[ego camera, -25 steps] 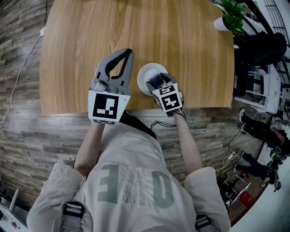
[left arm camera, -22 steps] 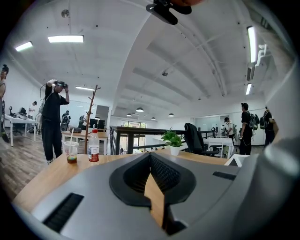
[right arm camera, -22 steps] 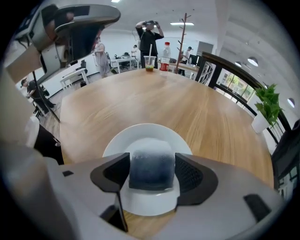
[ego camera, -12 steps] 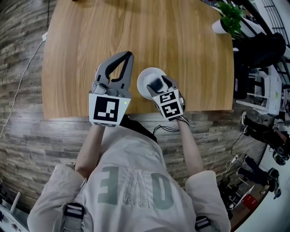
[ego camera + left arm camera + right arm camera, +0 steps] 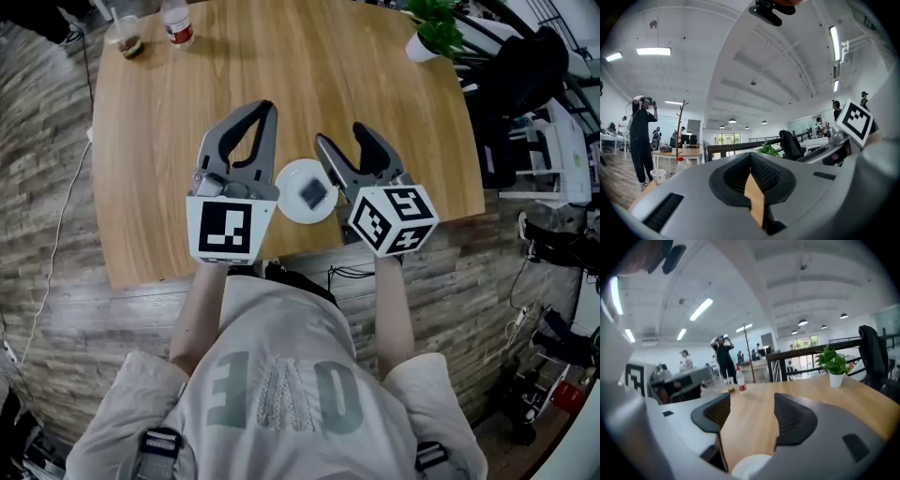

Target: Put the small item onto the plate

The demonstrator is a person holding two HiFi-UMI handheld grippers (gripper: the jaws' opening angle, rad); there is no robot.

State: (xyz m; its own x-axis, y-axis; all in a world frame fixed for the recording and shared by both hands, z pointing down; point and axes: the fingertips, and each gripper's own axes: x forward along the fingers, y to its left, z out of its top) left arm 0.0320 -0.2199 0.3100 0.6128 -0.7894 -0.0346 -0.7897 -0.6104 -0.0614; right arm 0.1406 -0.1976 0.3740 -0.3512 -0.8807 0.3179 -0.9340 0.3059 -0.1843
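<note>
Resting flat on the round white plate [image 5: 289, 176] by the near edge of the light wooden worktop [image 5: 281, 66], the small dark square item [image 5: 314, 194] is free of the right tool [image 5: 342, 137]. A second ago that tool covered it; now it has drawn back, jaws spread wide and empty. Beside the plate, the left tool [image 5: 267, 111] stays pinched together on nothing. The placement looks done.

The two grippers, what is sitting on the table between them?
In the head view, a white plate sits between the left gripper and the right gripper, with the small dark item lying on it.
</note>
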